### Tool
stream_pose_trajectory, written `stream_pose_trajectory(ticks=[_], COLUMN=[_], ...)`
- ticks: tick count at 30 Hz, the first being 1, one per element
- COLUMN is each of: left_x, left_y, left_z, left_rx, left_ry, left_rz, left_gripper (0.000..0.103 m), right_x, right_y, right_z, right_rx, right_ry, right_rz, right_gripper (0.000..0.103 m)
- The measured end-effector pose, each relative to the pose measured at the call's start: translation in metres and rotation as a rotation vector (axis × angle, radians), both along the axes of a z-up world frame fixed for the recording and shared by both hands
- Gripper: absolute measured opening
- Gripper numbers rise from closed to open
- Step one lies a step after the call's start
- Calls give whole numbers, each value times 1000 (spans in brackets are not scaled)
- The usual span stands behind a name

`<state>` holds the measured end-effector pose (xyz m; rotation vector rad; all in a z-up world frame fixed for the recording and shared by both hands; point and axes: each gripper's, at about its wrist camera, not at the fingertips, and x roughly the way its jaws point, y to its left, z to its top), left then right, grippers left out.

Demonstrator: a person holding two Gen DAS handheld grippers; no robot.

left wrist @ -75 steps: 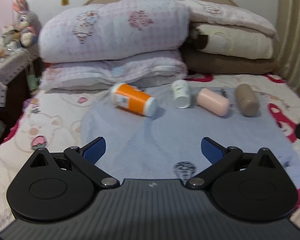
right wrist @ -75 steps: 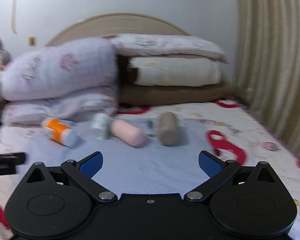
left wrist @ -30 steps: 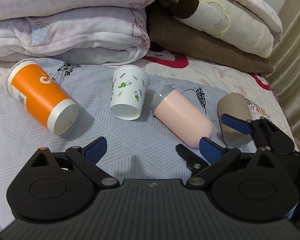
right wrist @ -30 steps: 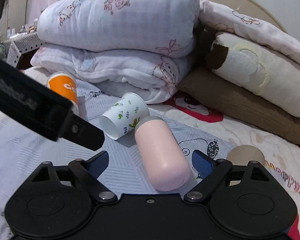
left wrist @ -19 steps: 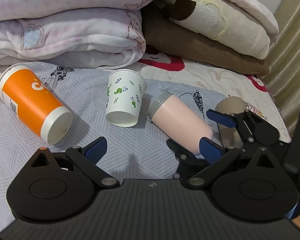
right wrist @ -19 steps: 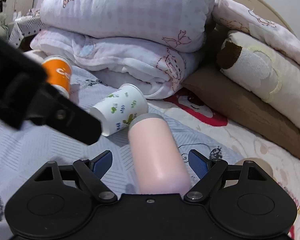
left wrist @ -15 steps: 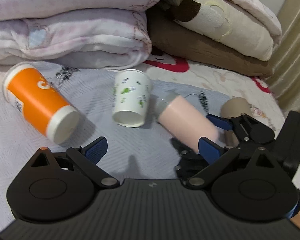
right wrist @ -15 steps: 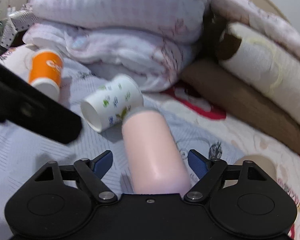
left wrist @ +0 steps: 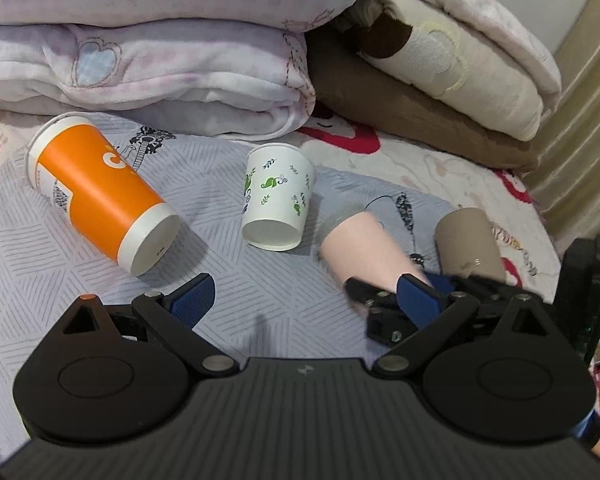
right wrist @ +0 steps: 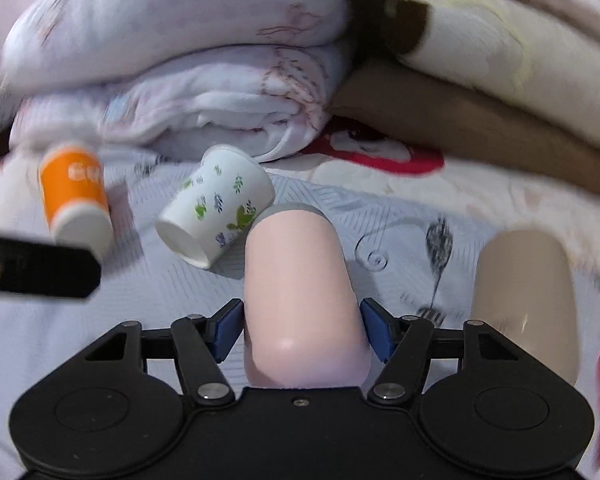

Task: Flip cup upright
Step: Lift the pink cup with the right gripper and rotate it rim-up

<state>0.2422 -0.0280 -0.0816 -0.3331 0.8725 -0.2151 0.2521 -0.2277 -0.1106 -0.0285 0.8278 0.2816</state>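
Note:
Several cups lie on their sides on a grey-blue cloth [left wrist: 236,280] on the bed. A pink cup [right wrist: 300,280] lies between the pads of my right gripper [right wrist: 302,328], which has closed onto its base end; it also shows in the left wrist view [left wrist: 364,248]. A white leaf-print paper cup [left wrist: 278,196] and an orange cup [left wrist: 100,192] lie to its left, and a tan cup [left wrist: 466,240] to its right. My left gripper [left wrist: 304,300] is open and empty above the cloth, in front of the orange and white cups.
Folded quilts and pillows [left wrist: 160,40] are stacked behind the cups, with a brown and cream stack [left wrist: 440,80] at the right. A curtain [left wrist: 588,120] hangs at the far right. The cartoon bedsheet [left wrist: 440,168] surrounds the cloth.
My right gripper has moved forward over the pink cup and narrowed its fingers from wide open onto it. My left gripper has stayed open, shifting slightly.

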Motion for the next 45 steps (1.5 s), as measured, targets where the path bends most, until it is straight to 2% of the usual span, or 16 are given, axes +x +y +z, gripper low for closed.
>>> stream_pose_trajectory(ticks=[5, 9, 14, 16, 20, 23, 25, 29, 34, 39, 43, 45], left_x=[-14, -27, -49, -57, -75, -80, -80, -77, -72, -65, -60, -55], left_y=[4, 7, 11, 15, 28, 34, 38, 41, 50, 61, 59, 60], left_z=[11, 15, 8, 2, 4, 5, 3, -9, -25, -42, -51, -59], left_rx=[-28, -25, -11, -14, -50, -47, -80, -88, -127, -247, -206, -218], left_ry=[4, 12, 49, 93, 117, 127, 136, 169, 208, 273, 259, 273], left_rz=[1, -11, -42, -45, -39, -43, -45, -30, -32, -43, -43, -42], left_gripper=[98, 98, 98, 98, 99, 98, 98, 98, 98, 92, 82, 78], right_x=[-20, -34, -55, -62, -73, -82, -85, -91, -89, -81, -75, -72], right_y=[9, 9, 21, 23, 19, 27, 30, 32, 44, 50, 50, 53], right_z=[10, 10, 6, 4, 3, 3, 2, -3, -5, -11, -5, -3], right_rx=[95, 158, 121, 116, 210, 209, 226, 299, 271, 286, 284, 260], right_ry=[10, 39, 61, 82, 135, 147, 171, 229, 260, 333, 334, 340], right_rz=[21, -14, -13, -15, -22, -23, -34, -68, -42, 29, 114, 165], right_gripper=[68, 68, 68, 68, 68, 68, 68, 68, 68, 69, 69, 69])
